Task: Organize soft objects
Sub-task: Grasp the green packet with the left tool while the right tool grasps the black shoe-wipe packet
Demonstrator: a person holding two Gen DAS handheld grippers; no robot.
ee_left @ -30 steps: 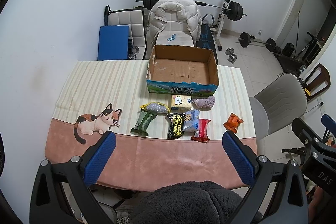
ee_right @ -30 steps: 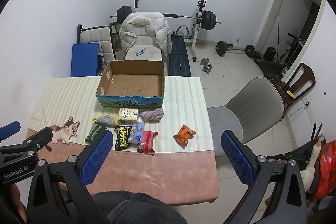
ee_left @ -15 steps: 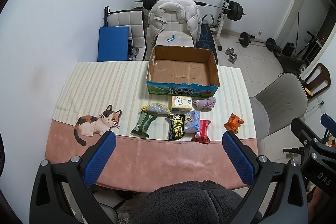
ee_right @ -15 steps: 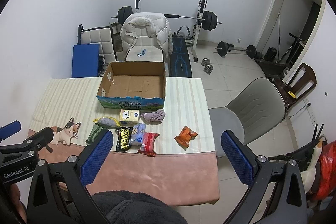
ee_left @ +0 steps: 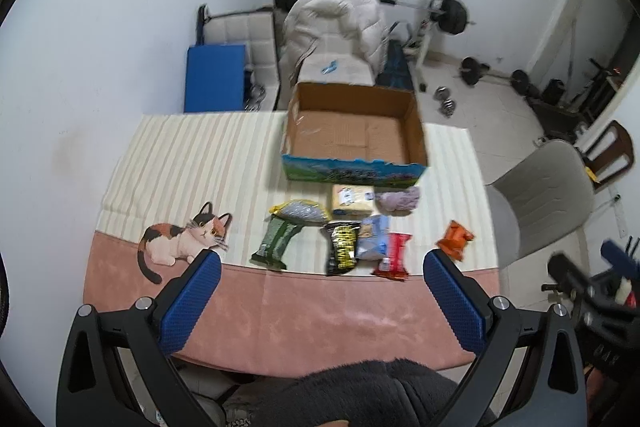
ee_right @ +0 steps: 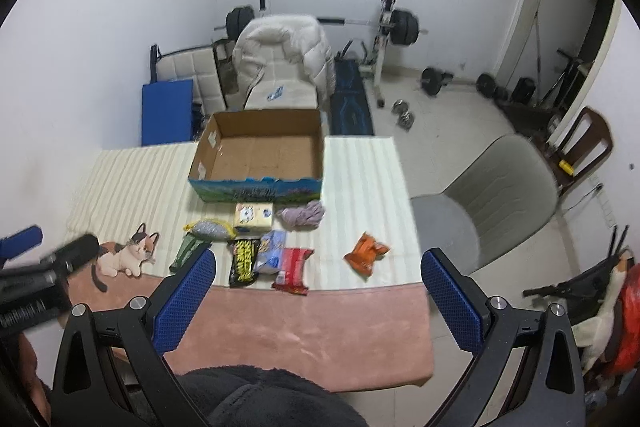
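Observation:
An empty cardboard box [ee_left: 352, 131] [ee_right: 260, 155] stands at the table's far side. In front of it lie several soft packets: a yellow tissue pack [ee_left: 352, 201] [ee_right: 253, 217], a purple cloth [ee_left: 398, 201] [ee_right: 302, 215], a grey pouch [ee_left: 300, 213], a green packet [ee_left: 276, 241], a black packet [ee_left: 340, 251] [ee_right: 243, 261], a blue packet [ee_right: 272, 251], a red packet [ee_left: 392, 255] [ee_right: 294, 267] and an orange packet [ee_left: 454, 239] [ee_right: 366, 251] apart at the right. My left gripper [ee_left: 320, 303] and right gripper [ee_right: 316, 303] are both open and empty, high above the table's near edge.
The table [ee_left: 304, 307] has a striped and pink cloth with a cat picture [ee_left: 180, 243]. A grey chair [ee_right: 492, 195] stands at the table's right. Weight benches, a barbell rack and a white jacket over a seat [ee_right: 284, 55] are behind the table.
Both grippers have moved forward a little toward the table, so the box and packets look slightly nearer. Nothing on the table has moved.

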